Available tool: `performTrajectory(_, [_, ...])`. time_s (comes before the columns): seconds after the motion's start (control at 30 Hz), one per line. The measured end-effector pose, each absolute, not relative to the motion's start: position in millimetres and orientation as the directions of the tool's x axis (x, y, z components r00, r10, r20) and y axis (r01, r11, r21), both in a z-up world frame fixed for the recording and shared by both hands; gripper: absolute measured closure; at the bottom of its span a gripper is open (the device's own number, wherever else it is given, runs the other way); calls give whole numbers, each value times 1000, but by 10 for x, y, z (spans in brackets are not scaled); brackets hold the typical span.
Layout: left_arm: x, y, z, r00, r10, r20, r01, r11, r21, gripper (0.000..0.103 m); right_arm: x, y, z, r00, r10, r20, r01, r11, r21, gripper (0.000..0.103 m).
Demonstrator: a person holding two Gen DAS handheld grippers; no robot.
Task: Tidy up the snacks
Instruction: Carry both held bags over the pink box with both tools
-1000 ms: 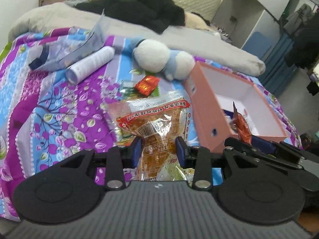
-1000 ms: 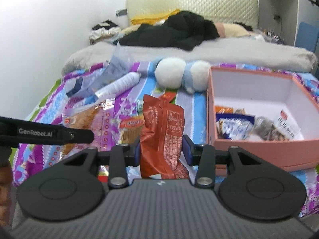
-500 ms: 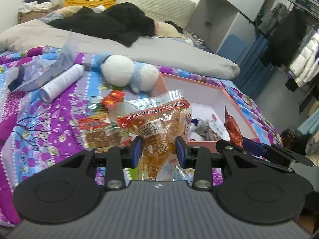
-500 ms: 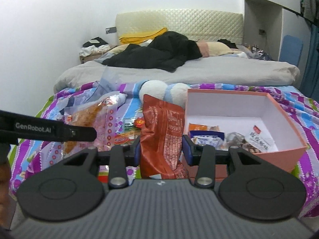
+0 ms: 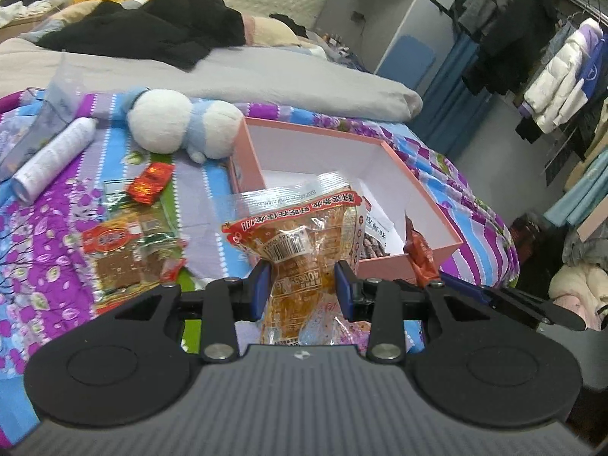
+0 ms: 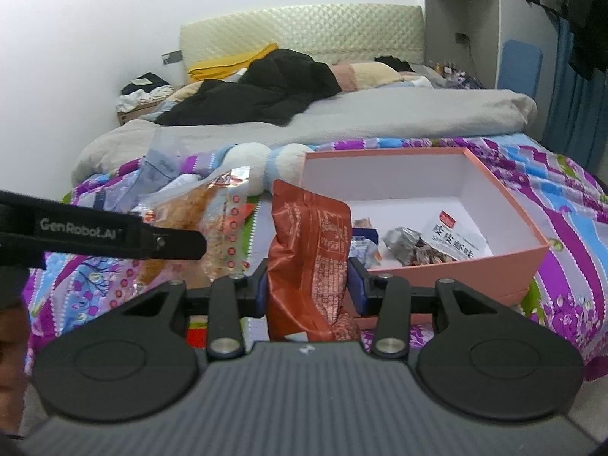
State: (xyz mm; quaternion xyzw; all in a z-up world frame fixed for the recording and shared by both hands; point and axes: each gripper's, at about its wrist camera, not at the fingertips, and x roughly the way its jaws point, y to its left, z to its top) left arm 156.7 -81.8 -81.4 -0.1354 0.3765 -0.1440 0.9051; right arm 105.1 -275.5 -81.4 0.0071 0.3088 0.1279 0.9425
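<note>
My left gripper (image 5: 302,288) is shut on a clear bag of orange snack with a red printed band (image 5: 300,239), held above the bed in front of the pink box (image 5: 323,133). My right gripper (image 6: 308,288) is shut on a brown-red foil packet (image 6: 307,254), held upright just left of the pink box (image 6: 456,266). The box holds several small snack packs (image 6: 421,243). In the right wrist view the left gripper's arm (image 6: 102,233) and its clear bag (image 6: 197,224) show at the left. The right gripper's packet also shows in the left wrist view (image 5: 418,250).
On the purple flowered bedspread (image 5: 38,235) lie a flat red-and-green snack pack (image 5: 125,250), a small red packet (image 5: 150,182), a white tube (image 5: 53,159), a clear bag (image 5: 64,91) and a white-and-blue plush toy (image 5: 182,129). Black clothes (image 5: 152,26) lie on the grey duvet behind.
Both grippers have moved right and back with their packets held; the pink box now sits straight ahead of the left gripper and nearer the right one.
</note>
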Motion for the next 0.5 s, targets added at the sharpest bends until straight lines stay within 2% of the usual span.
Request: performTrajectory(0.5, [2690, -1274, -852, 620, -406, -671, 223, 912, -346, 61, 1861, -3101, -942, 764, 185, -618, -172, 982, 81, 59])
